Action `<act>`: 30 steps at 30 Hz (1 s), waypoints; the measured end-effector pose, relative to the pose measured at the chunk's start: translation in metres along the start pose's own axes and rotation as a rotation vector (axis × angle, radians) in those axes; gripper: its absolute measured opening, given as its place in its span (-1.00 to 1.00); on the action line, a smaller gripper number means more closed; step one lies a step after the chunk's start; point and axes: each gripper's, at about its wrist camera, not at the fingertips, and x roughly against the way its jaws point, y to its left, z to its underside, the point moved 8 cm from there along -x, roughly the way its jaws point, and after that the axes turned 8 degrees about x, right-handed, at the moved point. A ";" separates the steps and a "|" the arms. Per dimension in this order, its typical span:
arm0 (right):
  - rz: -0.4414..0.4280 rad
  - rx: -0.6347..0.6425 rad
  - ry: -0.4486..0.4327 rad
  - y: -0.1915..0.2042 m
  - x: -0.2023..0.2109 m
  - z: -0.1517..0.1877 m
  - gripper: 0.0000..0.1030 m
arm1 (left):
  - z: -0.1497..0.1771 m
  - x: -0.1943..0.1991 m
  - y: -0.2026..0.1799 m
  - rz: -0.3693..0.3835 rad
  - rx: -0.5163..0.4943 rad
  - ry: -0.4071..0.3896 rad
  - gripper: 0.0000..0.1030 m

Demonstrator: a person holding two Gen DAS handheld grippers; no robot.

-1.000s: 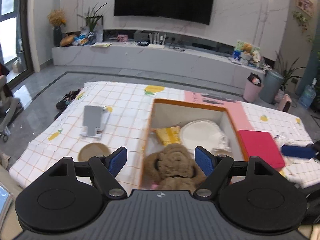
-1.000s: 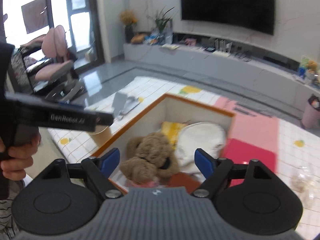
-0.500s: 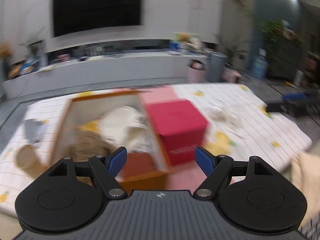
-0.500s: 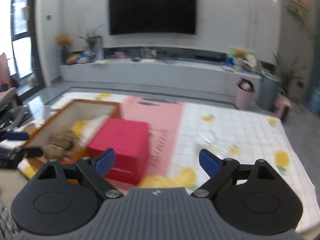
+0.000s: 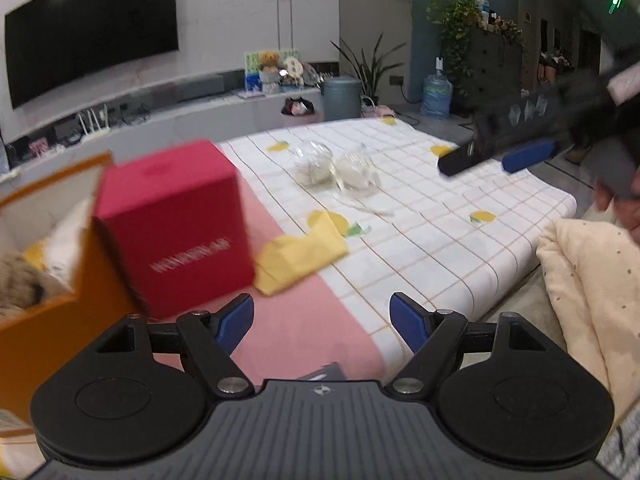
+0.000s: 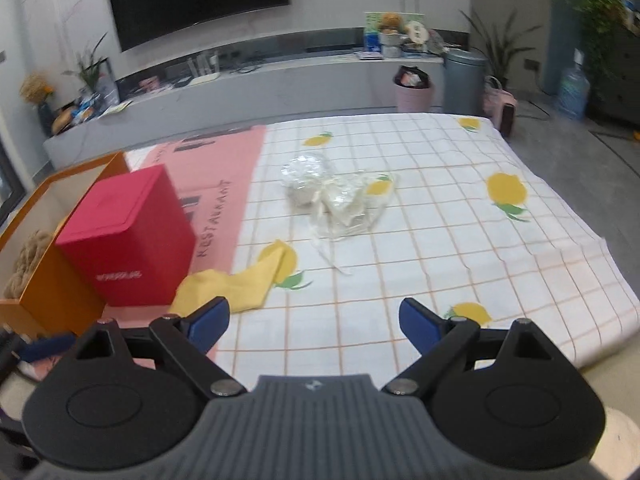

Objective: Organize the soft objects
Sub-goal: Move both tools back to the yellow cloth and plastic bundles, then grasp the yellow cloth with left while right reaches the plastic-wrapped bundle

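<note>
A yellow cloth [image 5: 300,254] [image 6: 236,282] lies on the table beside a red box [image 5: 174,224] [image 6: 128,236]. Clear plastic bags with soft items [image 5: 340,168] [image 6: 332,192] lie mid-table. An orange box [image 5: 40,280] [image 6: 52,240] at the left holds a brown plush [image 5: 16,282] [image 6: 28,256] and a white soft item [image 5: 64,236]. My left gripper [image 5: 322,322] is open and empty above the pink mat. My right gripper [image 6: 314,320] is open and empty above the checked cloth; it also shows at the right of the left wrist view [image 5: 516,152].
The table carries a checked lemon-print cloth [image 6: 440,220] and a pink mat [image 6: 216,176]. A cream blanket [image 5: 592,280] lies off the table's right edge. A TV wall, a low bench, bins and plants stand behind.
Both grippers have swung right, away from the orange box with the plush, and now face the yellow cloth and plastic bags. Both stay open.
</note>
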 end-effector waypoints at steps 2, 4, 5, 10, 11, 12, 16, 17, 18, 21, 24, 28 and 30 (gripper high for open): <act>0.011 -0.048 0.001 -0.010 -0.002 0.002 0.76 | 0.005 -0.014 -0.006 0.018 -0.016 0.006 0.76; 0.009 -0.091 0.007 -0.018 -0.004 0.004 0.77 | 0.010 -0.026 -0.012 0.011 -0.048 0.001 0.77; 0.005 -0.106 0.015 -0.021 -0.007 0.005 0.77 | 0.011 -0.032 -0.013 -0.009 -0.054 -0.008 0.77; -0.048 -0.163 0.084 -0.030 -0.024 0.013 0.77 | 0.008 -0.064 -0.019 -0.046 -0.074 -0.009 0.77; -0.059 -0.174 0.092 -0.031 -0.028 0.014 0.77 | 0.005 -0.070 -0.019 -0.058 -0.072 -0.011 0.77; -0.064 -0.175 0.097 -0.032 -0.032 0.014 0.77 | 0.003 -0.076 -0.020 -0.071 -0.073 -0.013 0.77; -0.023 -0.149 0.124 -0.040 -0.047 0.015 0.77 | -0.008 -0.097 -0.022 -0.116 -0.079 -0.031 0.77; -0.014 -0.150 0.126 -0.044 -0.049 0.016 0.77 | -0.012 -0.102 -0.022 -0.122 -0.076 -0.035 0.77; -0.010 -0.152 0.129 -0.046 -0.051 0.016 0.77 | -0.016 -0.107 -0.021 -0.129 -0.071 -0.039 0.77; -0.010 -0.164 0.130 -0.052 -0.052 0.016 0.77 | -0.026 -0.122 -0.016 -0.167 -0.026 -0.038 0.77; -0.015 -0.169 0.125 -0.054 -0.050 0.017 0.77 | -0.032 -0.135 -0.006 -0.201 0.046 -0.020 0.77; -0.033 -0.173 0.131 -0.052 -0.049 0.018 0.77 | -0.033 -0.144 0.009 -0.220 0.161 -0.004 0.85; -0.033 -0.171 0.133 -0.051 -0.048 0.018 0.77 | -0.030 -0.142 0.011 -0.227 0.164 -0.017 0.92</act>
